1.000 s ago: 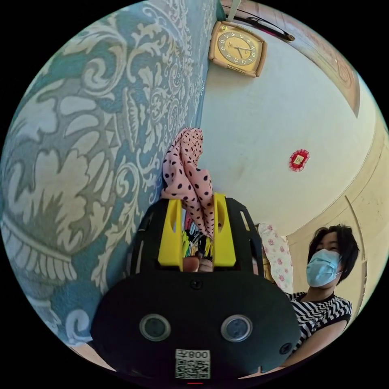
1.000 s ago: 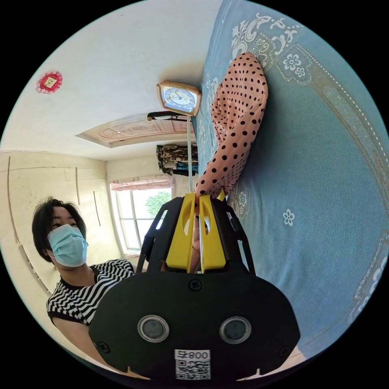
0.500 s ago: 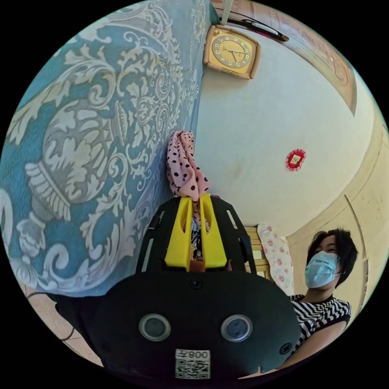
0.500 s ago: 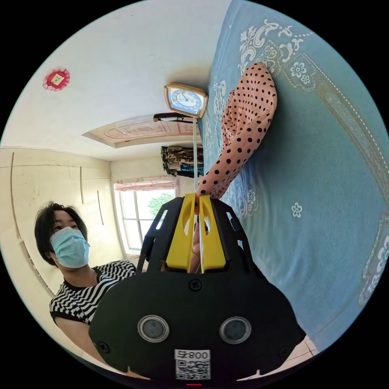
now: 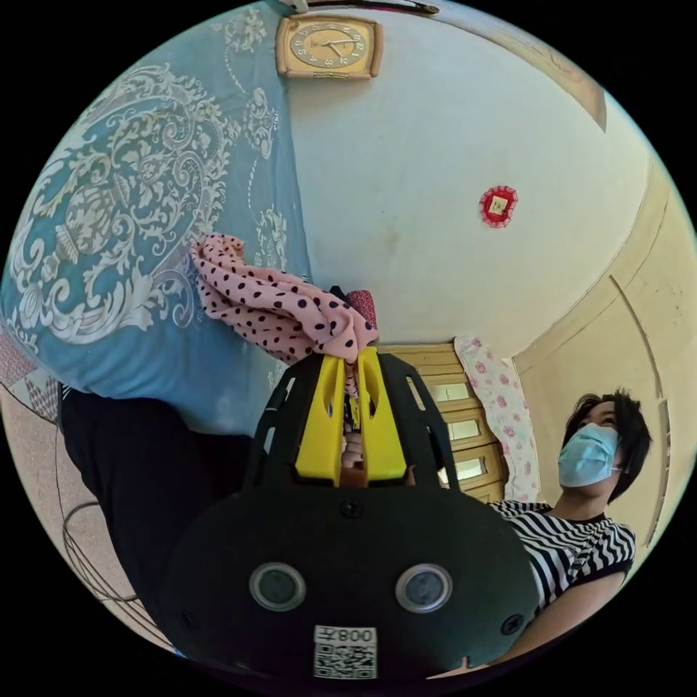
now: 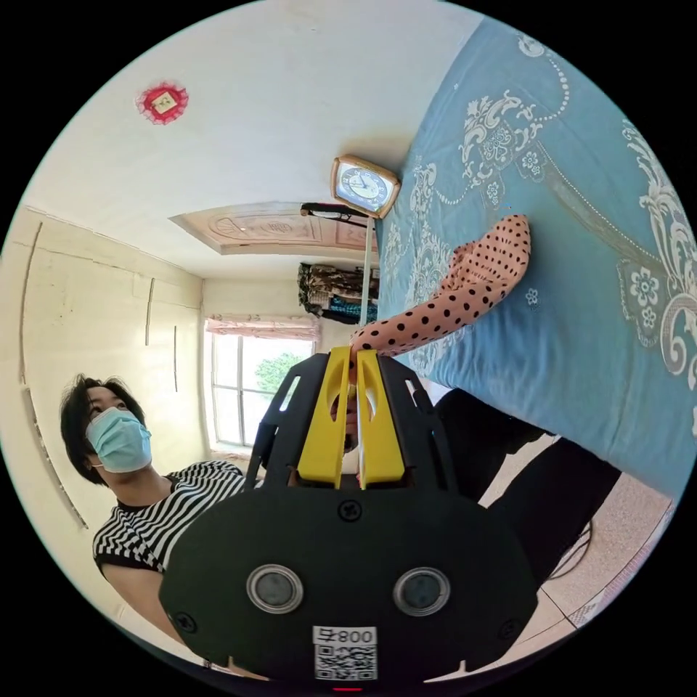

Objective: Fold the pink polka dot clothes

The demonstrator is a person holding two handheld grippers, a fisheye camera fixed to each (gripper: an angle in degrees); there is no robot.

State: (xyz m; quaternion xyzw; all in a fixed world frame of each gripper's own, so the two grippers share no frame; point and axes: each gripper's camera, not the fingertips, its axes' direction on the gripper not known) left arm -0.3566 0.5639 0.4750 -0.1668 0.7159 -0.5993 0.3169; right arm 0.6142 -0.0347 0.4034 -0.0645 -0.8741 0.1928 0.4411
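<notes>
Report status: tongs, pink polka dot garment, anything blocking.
Left tongs shut on pink polka dot garment. Right tongs shut on its other end, far part resting on blue patterned cover. No obstruction seen.

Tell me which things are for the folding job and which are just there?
For the job:
pink polka dot clothes
left tongs, shut on the clothes
right tongs, shut on the clothes
blue patterned cover under the clothes

Just there:
clock
red wall ornament
window

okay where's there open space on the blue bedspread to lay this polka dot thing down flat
The blue patterned bedspread lies bare on both sides of the pink polka dot garment, out to the white floral border. In the left gripper view the medallion area is also free. It's tight near the bed's edge, where the left gripper and right gripper pinch the cloth.
</notes>
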